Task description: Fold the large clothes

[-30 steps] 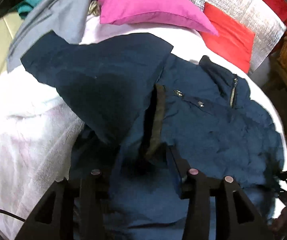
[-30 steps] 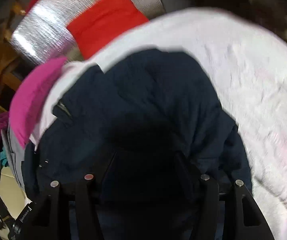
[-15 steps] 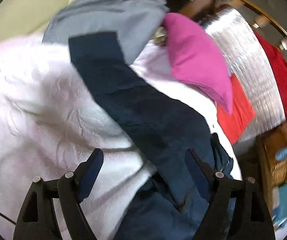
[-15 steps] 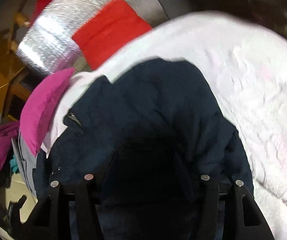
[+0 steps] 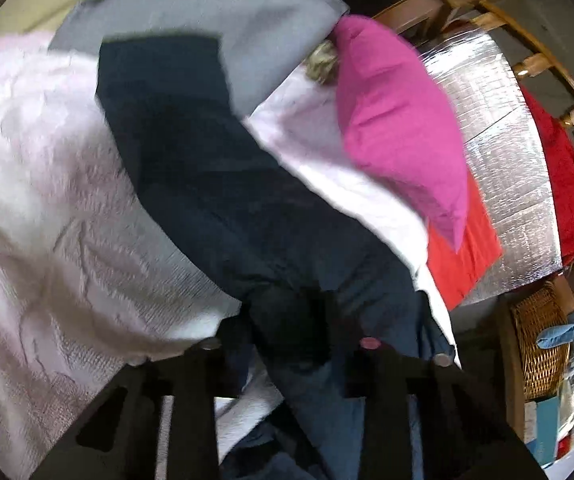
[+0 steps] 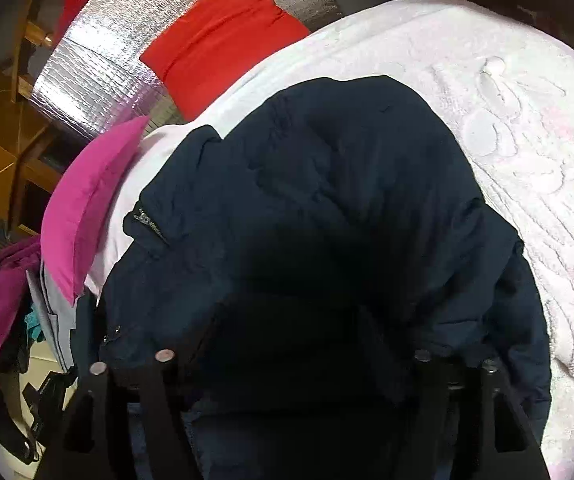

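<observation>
A navy padded jacket (image 6: 347,168) lies on a white textured bedspread (image 6: 527,120), its collar zip towards the left. Its long sleeve (image 5: 191,152) stretches away over the bedspread (image 5: 47,200) in the left wrist view. My left gripper (image 5: 289,312) is closing on the near part of that sleeve, and dark cloth fills the narrow gap between its fingers. My right gripper (image 6: 295,320) hangs over the jacket's body. Its jaws are wide and opening, with bulky navy cloth in shadow between them.
A pink pillow (image 5: 399,128) and a red cushion (image 5: 467,252) lean at the bed's head against a silver foil panel (image 5: 499,120). A grey garment (image 5: 227,12) lies beyond the sleeve's end. A wicker basket (image 5: 539,344) stands beside the bed on the right.
My left gripper swung from over the jacket's front to the sleeve, rolled, opened wide, then narrowed onto the sleeve. My right gripper's jaws have spread wider over the jacket body.
</observation>
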`<action>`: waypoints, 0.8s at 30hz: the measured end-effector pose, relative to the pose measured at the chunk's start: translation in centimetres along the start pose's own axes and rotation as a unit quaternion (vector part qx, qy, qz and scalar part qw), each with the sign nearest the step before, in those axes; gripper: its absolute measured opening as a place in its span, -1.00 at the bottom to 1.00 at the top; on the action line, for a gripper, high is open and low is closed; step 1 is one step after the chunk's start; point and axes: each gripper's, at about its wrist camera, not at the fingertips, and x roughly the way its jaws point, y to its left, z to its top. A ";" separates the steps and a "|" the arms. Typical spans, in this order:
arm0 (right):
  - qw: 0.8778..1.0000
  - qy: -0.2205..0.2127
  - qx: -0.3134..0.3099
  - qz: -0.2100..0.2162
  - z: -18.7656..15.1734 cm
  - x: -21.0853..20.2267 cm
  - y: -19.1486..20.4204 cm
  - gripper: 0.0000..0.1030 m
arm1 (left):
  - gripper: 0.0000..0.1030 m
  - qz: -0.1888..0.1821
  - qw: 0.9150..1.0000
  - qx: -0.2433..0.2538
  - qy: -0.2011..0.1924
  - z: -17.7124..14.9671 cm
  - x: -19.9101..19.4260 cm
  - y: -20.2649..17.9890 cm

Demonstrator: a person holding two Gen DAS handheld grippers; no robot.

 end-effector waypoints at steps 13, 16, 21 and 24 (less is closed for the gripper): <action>0.995 0.005 0.075 0.068 0.4 -0.8 -2.5 0.41 | -0.50 0.014 0.972 0.229 0.048 -10.8 -0.6 -13.0; 0.996 0.002 0.066 0.064 0.3 -1.0 -2.2 0.43 | -0.02 0.071 0.959 0.259 0.094 -14.6 2.5 -12.6; 0.995 0.009 0.065 0.069 0.4 -1.0 -2.2 0.49 | 0.33 0.036 0.967 0.218 0.125 -13.9 0.4 -11.4; 0.995 0.013 0.064 0.075 0.5 -1.2 -2.4 0.53 | 0.45 -0.005 0.976 0.165 0.145 -12.4 -2.9 -10.0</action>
